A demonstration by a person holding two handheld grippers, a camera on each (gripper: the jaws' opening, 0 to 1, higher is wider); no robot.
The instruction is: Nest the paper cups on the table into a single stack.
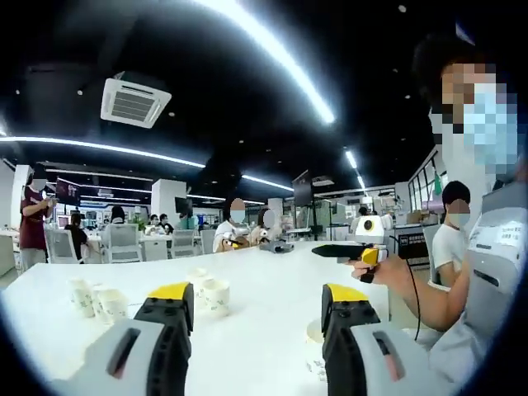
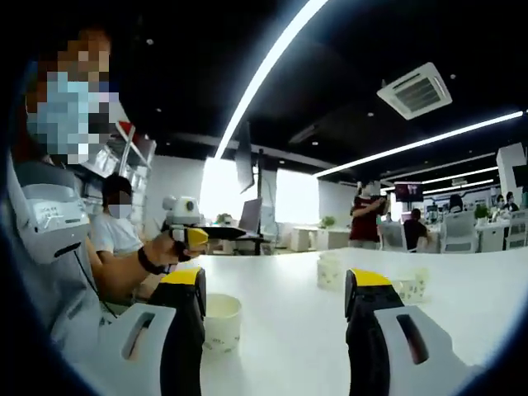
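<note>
Several paper cups stand loose on a white table (image 1: 272, 280) in a large open office, none nested yet, so the stacking looks barely begun, if at all; from the left gripper view, going left to right: two printed cups (image 1: 95, 301) stand close together near the table's left edge; a second small cluster of cups (image 1: 208, 293) sits nearer the middle, just past the left jaw's yellow tip; one cup (image 1: 314, 351) stands close in, partly hidden behind the right jaw; the left gripper (image 1: 260, 305) has its jaws wide apart and nothing between them; further right, the right gripper (image 1: 359, 252) is held level above the far right edge of the table in a person's hand, and whether its jaws hold anything cannot be told from here.

From the right gripper view, left to right: the other gripper is raised in a hand above the table's far left edge; a single open cup (image 2: 221, 320) stands upright just beside the left jaw; the right gripper's own jaws are spread wide and empty; a cup (image 2: 330, 270) and a further cup (image 2: 411, 285) stand well apart beyond them; all gathering remains to be done.
</note>
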